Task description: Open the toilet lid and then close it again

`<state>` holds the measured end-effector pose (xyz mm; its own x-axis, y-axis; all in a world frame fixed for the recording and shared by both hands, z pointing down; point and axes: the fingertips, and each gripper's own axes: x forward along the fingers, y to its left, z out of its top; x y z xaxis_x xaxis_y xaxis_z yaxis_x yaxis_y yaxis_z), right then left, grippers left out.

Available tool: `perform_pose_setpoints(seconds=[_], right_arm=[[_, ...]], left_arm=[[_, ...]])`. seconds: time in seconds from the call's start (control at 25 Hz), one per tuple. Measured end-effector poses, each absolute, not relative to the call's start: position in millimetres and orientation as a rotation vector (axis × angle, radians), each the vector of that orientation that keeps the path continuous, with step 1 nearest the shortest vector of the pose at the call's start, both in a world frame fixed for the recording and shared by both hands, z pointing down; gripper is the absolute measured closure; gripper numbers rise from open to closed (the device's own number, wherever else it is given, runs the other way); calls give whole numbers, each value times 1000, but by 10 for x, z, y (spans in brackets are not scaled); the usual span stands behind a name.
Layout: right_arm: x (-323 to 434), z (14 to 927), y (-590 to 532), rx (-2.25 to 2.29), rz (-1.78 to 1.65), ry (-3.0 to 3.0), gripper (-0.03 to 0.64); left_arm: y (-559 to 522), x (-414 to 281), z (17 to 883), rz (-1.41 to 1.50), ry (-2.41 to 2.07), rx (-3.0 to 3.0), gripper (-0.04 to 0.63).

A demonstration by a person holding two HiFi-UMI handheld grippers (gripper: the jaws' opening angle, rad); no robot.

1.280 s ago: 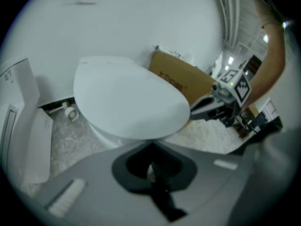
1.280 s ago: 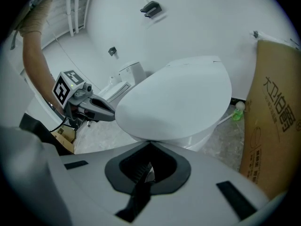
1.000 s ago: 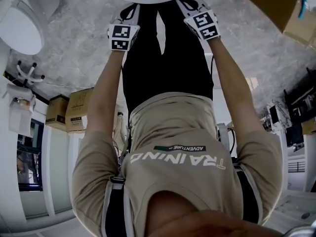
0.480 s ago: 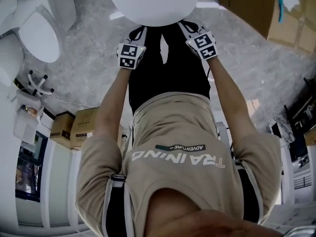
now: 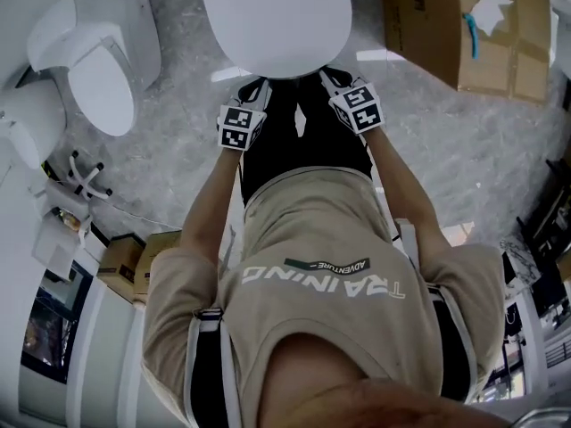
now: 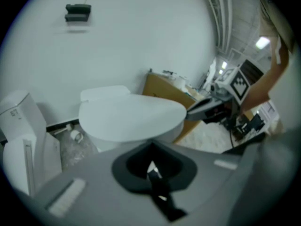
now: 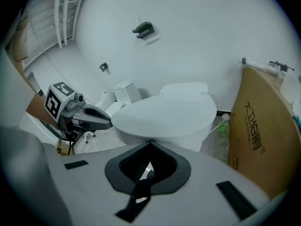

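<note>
White toilet lid [image 5: 272,20] lies shut; left gripper [image 5: 257,86] and right gripper [image 5: 331,76], jaws together and empty, sit at its front edge, probably to lift it.

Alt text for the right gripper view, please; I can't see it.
A white oval toilet lid lies closed straight ahead, just beyond the shut right gripper. The left gripper points toward the lid's rim from the left; a brown cardboard box stands at the right.

Beige lettered T-shirt [image 5: 312,230], black trousers [image 5: 308,145], marker-cubed left gripper [image 5: 257,86] and right gripper [image 5: 330,76].
</note>
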<state>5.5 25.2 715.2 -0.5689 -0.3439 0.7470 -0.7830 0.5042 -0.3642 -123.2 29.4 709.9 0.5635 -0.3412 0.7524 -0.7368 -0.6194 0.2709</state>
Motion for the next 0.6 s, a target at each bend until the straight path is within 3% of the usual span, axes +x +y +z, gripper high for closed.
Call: perform_pose_setpoints(seconds=[0.6], right_arm=[[-8,6201,-397,1047,870,-2203,607]], left_arm=[[-332,-1302,6182,778,-970,2290,592]])
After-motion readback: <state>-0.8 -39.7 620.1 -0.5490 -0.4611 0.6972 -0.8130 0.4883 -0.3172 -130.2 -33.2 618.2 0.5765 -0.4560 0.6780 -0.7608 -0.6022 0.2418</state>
